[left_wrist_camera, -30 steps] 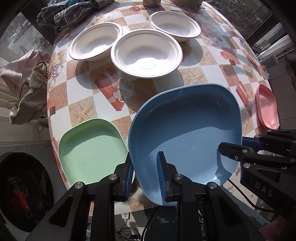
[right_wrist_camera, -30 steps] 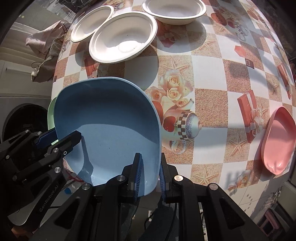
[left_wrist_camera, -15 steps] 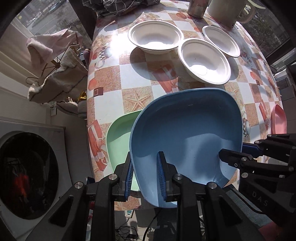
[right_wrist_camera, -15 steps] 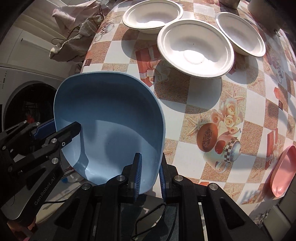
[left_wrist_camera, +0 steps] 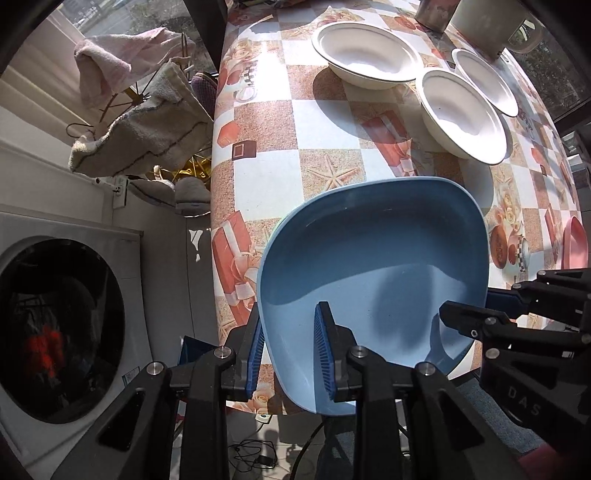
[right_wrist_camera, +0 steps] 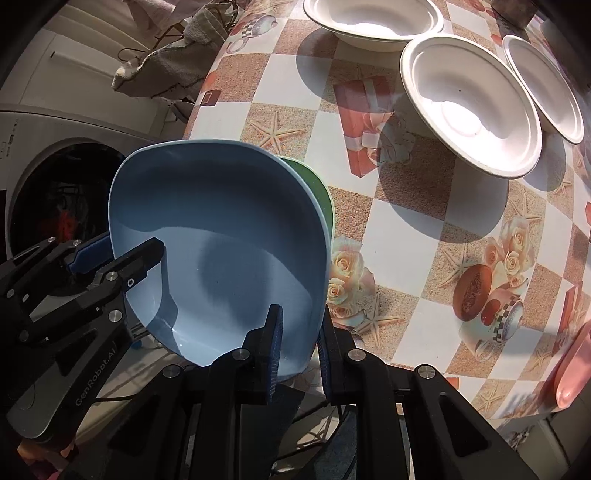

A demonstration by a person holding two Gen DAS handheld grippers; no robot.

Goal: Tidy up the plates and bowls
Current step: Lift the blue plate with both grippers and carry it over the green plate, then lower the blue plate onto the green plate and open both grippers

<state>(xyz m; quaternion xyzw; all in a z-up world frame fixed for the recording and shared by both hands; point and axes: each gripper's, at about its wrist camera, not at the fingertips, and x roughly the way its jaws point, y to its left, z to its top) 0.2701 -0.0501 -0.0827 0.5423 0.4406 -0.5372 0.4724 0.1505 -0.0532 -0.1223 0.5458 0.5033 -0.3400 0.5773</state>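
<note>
- Blue plate, empty, sits over the green plate at the near table edge; only a sliver of green rim shows past its far side in the right wrist view. Cannot tell whether the blue one rests fully on the green.
- Three white bowls, all empty, farther back on the table: first bowl at the far middle, second bowl to its right and nearer, third bowl just behind the second.
- Pink plate, empty, near the right table edge, well apart from the blue one.
- Off the table's left side: towels draped on a rack, a washing machine below with a dark round door. A pale mug at the far table corner.
- Left gripper points steeply down; its blue-padded jaws straddle the blue plate's near-left rim and are opening, the pads no longer pressing the rim.
- Right gripper points steeply down and is clamped on the plate's near-right rim, one pad inside, one outside.
</note>
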